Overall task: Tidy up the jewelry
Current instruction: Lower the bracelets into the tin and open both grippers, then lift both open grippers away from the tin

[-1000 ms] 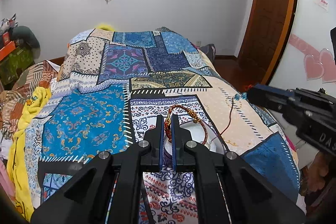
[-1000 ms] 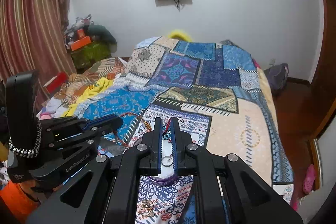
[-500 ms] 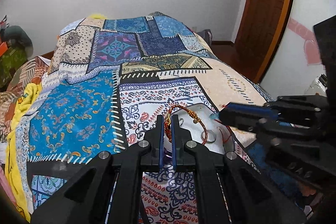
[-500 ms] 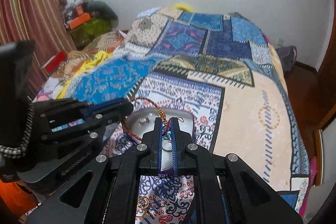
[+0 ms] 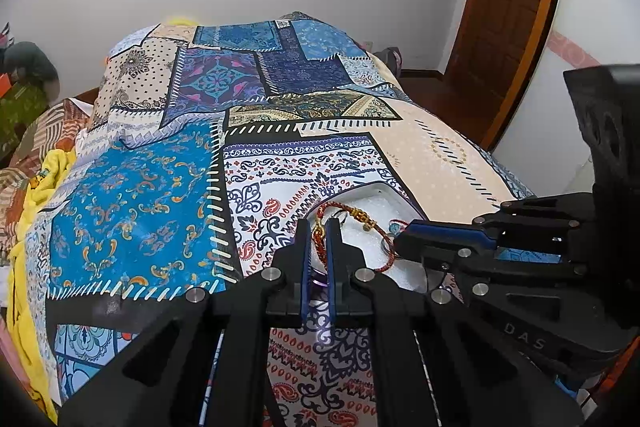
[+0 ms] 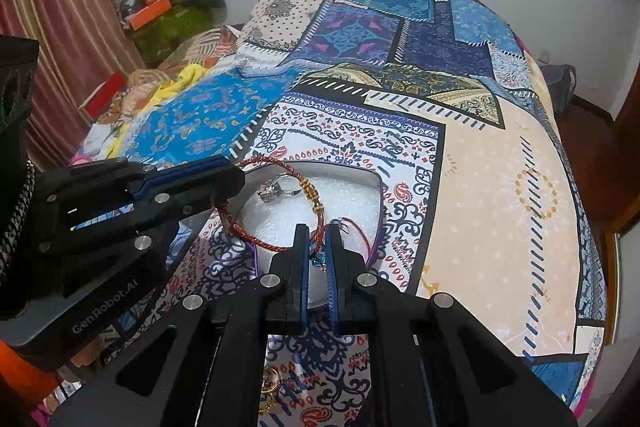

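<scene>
A white foam-lined tray [image 6: 352, 193] with a purple rim lies on the patchwork bedspread; it also shows in the left wrist view [image 5: 380, 201]. My left gripper [image 5: 319, 227] is shut on a red and gold woven bangle [image 5: 352, 211] and holds it over the tray; the bangle also shows in the right wrist view [image 6: 256, 239]. My right gripper [image 6: 319, 233] is shut on a thin red cord with a blue bead pendant [image 6: 318, 259], just above the tray. A silver ring [image 6: 276, 189] lies in the tray.
The patchwork bedspread [image 6: 480, 187] covers the bed. Gold jewelry [image 6: 270, 383] lies on the cover near the front edge, under my right gripper. Clutter and a curtain [image 6: 60, 7] stand at the left, a wooden door [image 5: 516, 7] at the right.
Both grippers have come down and forward towards the tray, each still holding its piece. The bangle and the pendant cord now hang just over the white foam.
</scene>
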{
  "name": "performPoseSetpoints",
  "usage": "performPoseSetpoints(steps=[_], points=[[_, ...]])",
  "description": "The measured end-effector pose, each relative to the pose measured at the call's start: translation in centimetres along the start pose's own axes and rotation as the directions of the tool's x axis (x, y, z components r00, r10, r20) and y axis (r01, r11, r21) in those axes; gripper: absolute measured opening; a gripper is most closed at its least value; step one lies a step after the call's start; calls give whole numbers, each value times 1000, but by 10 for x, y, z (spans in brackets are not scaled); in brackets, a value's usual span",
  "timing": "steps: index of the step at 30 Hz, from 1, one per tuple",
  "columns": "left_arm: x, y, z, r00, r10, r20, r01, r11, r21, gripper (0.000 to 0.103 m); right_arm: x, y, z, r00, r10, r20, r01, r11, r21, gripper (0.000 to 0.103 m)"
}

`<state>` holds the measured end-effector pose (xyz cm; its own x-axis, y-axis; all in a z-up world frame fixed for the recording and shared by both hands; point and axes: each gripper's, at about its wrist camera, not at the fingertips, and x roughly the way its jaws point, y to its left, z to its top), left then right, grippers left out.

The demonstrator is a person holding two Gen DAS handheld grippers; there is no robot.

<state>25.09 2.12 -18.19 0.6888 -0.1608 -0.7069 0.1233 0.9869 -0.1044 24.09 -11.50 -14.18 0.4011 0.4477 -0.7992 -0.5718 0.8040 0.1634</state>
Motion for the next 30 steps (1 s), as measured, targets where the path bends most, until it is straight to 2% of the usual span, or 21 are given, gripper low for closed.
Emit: performPoseSetpoints(steps=[4, 11, 14, 18, 26, 28, 30], points=[[-5, 4, 1, 1000, -6, -1, 6, 1000, -18, 6, 1, 5, -2, 1000, -16, -17, 15, 1000, -22, 9], [-20, 3, -3, 1000, -2, 5, 2, 1000, -10, 6, -7, 14, -1, 996, -83, 13, 84, 994, -63, 34], [-29, 3, -5, 1000, 6, 12, -6, 1000, -7, 11, -16, 17, 1, 994, -100, 37, 102, 992, -68, 34], [-43, 2, -7, 999, 25, 28, -24, 1000, -6, 28, -28, 19, 1, 992, -110, 60, 114, 991, -65, 34], [-74, -3, -8, 998, 37, 60, -37, 999, -3, 31, -61, 22, -8, 985, -139, 103, 145, 988, -47, 35], [-82, -7, -9, 997, 39, 65, -40, 999, 2, 33, -67, 20, -10, 983, -145, 110, 150, 988, -38, 35], [-88, -11, -12, 996, 47, 70, -48, 999, 8, 42, -76, 19, -13, 981, -154, 121, 158, 987, -27, 35]])
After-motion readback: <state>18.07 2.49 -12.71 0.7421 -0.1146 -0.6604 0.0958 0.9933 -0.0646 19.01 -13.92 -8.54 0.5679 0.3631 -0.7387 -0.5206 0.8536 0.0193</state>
